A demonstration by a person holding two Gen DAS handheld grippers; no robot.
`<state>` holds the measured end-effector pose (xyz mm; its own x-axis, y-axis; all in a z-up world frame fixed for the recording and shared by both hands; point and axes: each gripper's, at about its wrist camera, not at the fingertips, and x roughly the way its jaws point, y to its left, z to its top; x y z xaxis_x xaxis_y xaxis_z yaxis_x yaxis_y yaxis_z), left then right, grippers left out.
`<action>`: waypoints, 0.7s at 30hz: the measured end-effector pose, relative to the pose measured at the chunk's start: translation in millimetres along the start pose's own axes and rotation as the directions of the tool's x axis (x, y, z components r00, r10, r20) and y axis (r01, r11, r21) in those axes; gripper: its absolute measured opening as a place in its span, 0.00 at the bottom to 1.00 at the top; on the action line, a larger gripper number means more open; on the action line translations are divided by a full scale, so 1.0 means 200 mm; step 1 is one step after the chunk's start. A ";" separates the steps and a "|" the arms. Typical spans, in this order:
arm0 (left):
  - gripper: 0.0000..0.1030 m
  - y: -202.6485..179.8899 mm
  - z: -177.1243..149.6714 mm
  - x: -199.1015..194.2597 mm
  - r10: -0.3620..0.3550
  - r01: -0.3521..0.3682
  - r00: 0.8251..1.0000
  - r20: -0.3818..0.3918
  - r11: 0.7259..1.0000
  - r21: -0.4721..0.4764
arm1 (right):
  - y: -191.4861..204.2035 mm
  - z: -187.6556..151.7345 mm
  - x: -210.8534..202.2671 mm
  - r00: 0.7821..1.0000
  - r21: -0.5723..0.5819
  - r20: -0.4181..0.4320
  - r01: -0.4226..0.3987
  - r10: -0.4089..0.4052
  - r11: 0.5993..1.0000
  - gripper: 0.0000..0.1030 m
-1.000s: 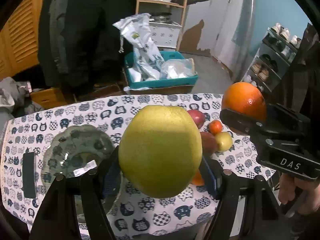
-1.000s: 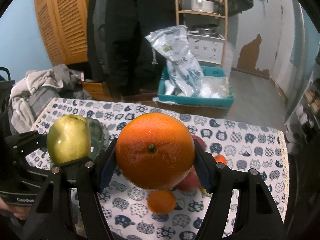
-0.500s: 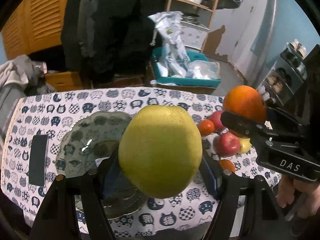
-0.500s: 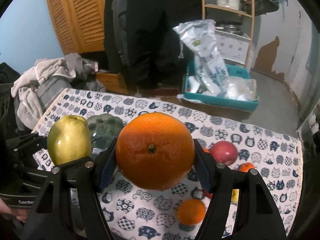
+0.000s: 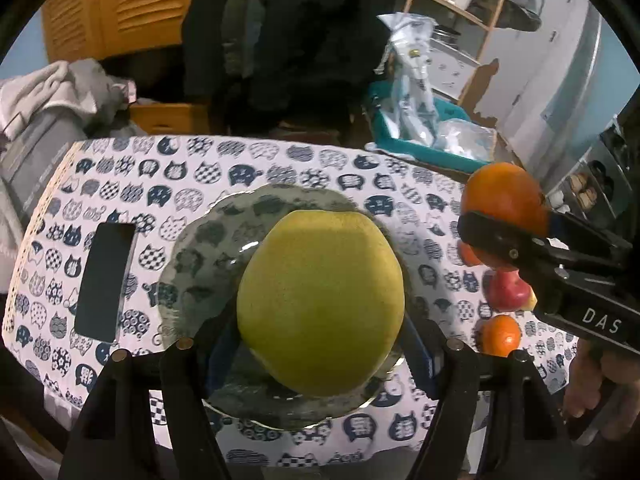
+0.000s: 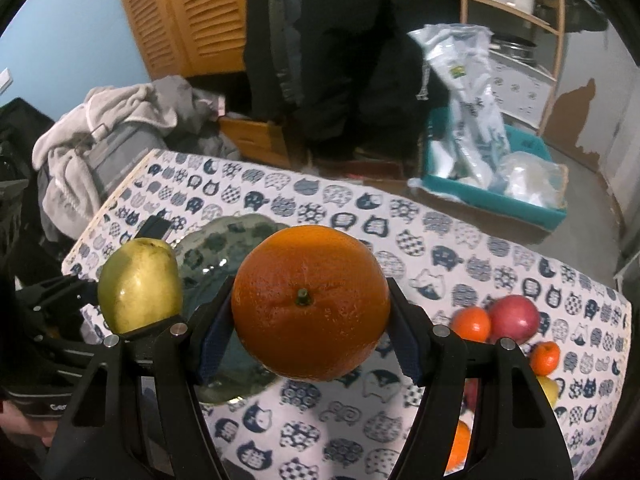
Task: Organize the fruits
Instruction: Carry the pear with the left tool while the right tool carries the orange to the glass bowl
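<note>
Behind yellow-green fruit [image 5: 320, 300]: glass plate [image 5: 192, 264] partly hidden | lemon [image 6: 550, 390] cut off

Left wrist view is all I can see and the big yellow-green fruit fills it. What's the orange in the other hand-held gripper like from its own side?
Observer: The orange is clamped between the right hand-held gripper's pads, stem facing the camera.
Operator: How many loose fruits lie beyond it?
Observer: A red apple, two small oranges, plus a yellow fruit partly hidden by a finger.
Operator: Anything nearer the table's front edge?
Observer: Another orange fruit shows low between the fingers, mostly hidden.
</note>
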<state>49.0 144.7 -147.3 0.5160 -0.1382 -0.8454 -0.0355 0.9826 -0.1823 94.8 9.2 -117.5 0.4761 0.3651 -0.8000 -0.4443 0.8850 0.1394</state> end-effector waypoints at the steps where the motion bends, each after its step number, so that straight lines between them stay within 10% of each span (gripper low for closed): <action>1: 0.72 0.02 -0.01 0.01 0.008 -0.008 1.000 -0.004 1.000 -0.003 | 0.02 0.00 0.01 1.000 -0.004 -0.004 -0.005 0.005 1.000 0.68; 21: 0.72 0.27 -0.18 0.30 0.041 -0.059 0.978 -0.203 0.995 -0.086 | 0.23 -0.06 0.36 0.984 -0.058 -0.173 -0.058 0.047 0.997 0.68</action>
<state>48.5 185.4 -226.3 0.3296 -0.1206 -0.9364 -0.1392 0.9748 -0.1745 99.7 72.2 -174.8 0.3162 0.3510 -0.8814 -0.5143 0.8441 0.1516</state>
